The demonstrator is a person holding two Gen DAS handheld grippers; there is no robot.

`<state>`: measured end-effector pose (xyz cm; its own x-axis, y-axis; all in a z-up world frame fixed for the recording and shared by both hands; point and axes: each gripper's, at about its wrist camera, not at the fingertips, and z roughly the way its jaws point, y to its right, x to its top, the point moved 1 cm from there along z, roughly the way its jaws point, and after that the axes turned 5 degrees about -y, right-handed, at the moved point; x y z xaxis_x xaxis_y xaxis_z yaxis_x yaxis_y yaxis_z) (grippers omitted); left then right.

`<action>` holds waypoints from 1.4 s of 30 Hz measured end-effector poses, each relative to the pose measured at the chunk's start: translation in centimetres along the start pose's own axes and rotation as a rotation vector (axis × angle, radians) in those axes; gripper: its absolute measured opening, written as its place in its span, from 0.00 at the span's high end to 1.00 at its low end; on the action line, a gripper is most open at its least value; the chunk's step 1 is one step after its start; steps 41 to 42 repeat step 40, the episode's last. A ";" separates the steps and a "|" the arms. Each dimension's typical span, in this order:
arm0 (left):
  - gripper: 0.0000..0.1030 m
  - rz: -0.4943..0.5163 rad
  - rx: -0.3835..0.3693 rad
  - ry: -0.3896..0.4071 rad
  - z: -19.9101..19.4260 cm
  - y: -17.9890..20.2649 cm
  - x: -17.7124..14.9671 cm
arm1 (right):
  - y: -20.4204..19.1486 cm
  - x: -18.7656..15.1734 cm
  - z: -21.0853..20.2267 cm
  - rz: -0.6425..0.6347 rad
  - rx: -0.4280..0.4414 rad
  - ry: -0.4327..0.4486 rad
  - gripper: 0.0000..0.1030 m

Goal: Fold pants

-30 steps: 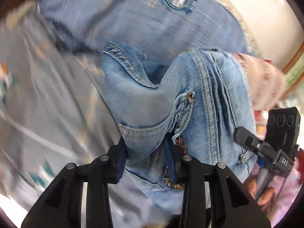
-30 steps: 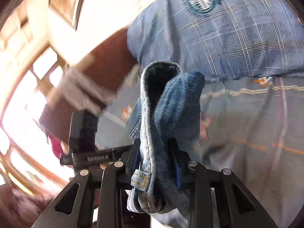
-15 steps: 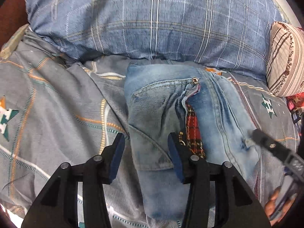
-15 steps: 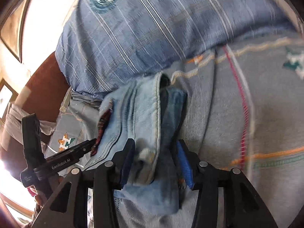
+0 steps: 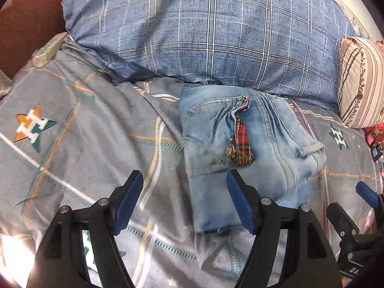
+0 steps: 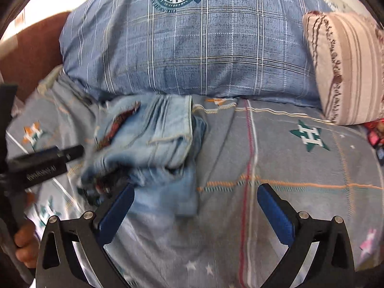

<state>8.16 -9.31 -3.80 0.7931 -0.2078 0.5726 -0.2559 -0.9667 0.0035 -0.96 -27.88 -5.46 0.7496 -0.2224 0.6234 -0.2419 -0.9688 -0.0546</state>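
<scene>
The light blue denim pants (image 5: 242, 148) lie folded in a compact bundle on the grey bedspread (image 5: 84, 132), just in front of the blue plaid pillow, with a red tartan patch showing on top. My left gripper (image 5: 184, 204) is open and empty, just in front of the bundle's near left corner. In the right wrist view the pants (image 6: 153, 141) lie left of centre. My right gripper (image 6: 195, 208) is open and empty, in front of the bundle's near right corner.
A large blue plaid pillow (image 5: 216, 38) lies behind the pants. A striped pink-brown cushion (image 6: 345, 67) sits at the right. A brown headboard (image 5: 28, 16) stands at the back left. The other gripper's body shows at each view's edge.
A second ago both grippers were shut on the pants and held them up. They set the bundle down on the bed, opened, and drew back from it.
</scene>
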 end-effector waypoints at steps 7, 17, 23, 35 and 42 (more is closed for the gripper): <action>0.20 -0.042 0.137 0.082 -1.2 -0.9 -3.8 | -0.9 -2.5 -3.1 -0.078 -0.107 0.109 0.00; 0.20 0.121 0.083 -0.097 1.4 2.4 -6.8 | 0.0 -3.1 -3.7 -0.055 -0.113 0.102 0.00; 0.19 0.139 0.017 -0.022 -1.2 3.8 -6.8 | 1.0 -3.3 -3.6 -0.046 -0.131 0.096 0.00; 0.18 0.210 0.034 0.020 -2.3 5.2 -7.8 | 2.3 -3.5 -4.2 -0.063 -0.209 0.115 0.00; 0.18 0.205 0.045 0.001 -2.1 4.9 -8.3 | 2.5 -3.6 -4.4 -0.072 -0.230 0.116 0.00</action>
